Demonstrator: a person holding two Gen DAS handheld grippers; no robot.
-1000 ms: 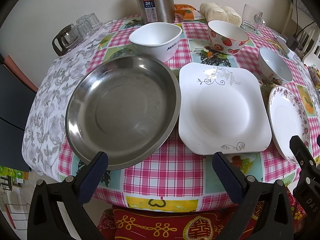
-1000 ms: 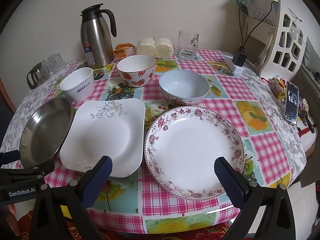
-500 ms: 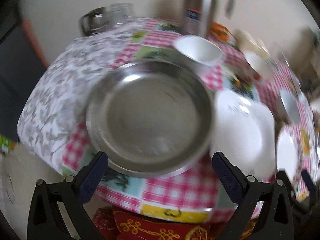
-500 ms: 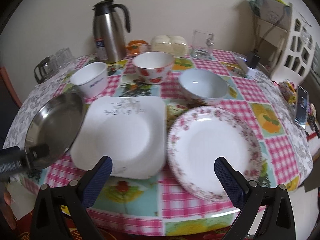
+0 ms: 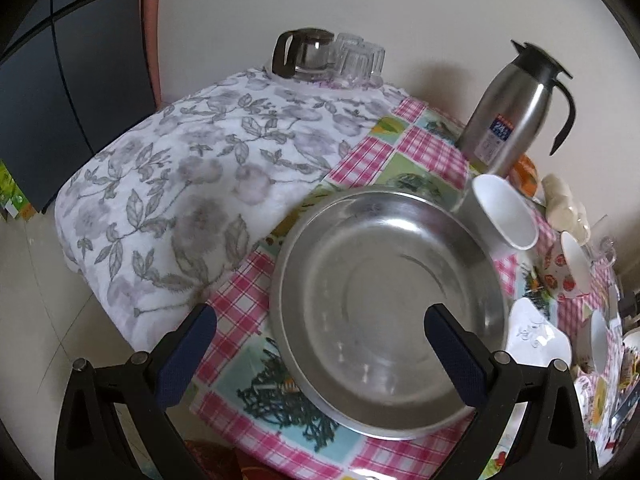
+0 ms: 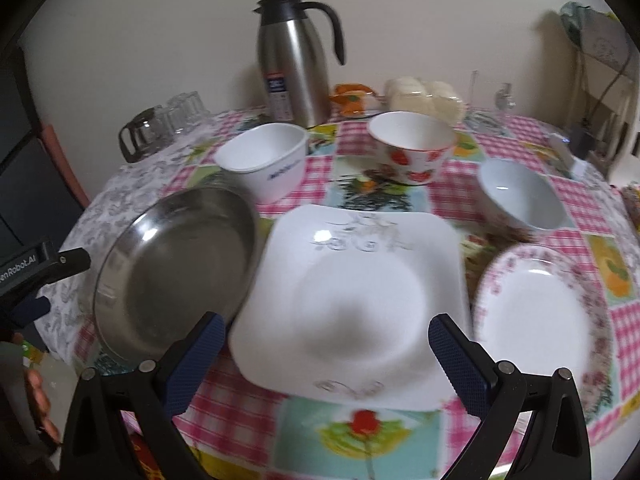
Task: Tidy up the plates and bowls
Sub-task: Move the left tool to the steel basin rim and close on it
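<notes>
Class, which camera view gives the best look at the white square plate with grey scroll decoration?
The right wrist view: the white square plate with grey scroll decoration lies whole and central there, slightly blurred. The left wrist view shows only one corner of it at the right edge, beside the round steel plate.

A round table (image 6: 580, 208) in pink checked cloth stands against a cream wall (image 6: 160, 40), above pale floor tiles (image 5: 36, 280).

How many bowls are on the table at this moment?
3. A plain white bowl stands behind the steel plate, a strawberry-patterned bowl is at centre back, and a pale blue bowl sits behind the floral plate. None looks hidden.
</notes>
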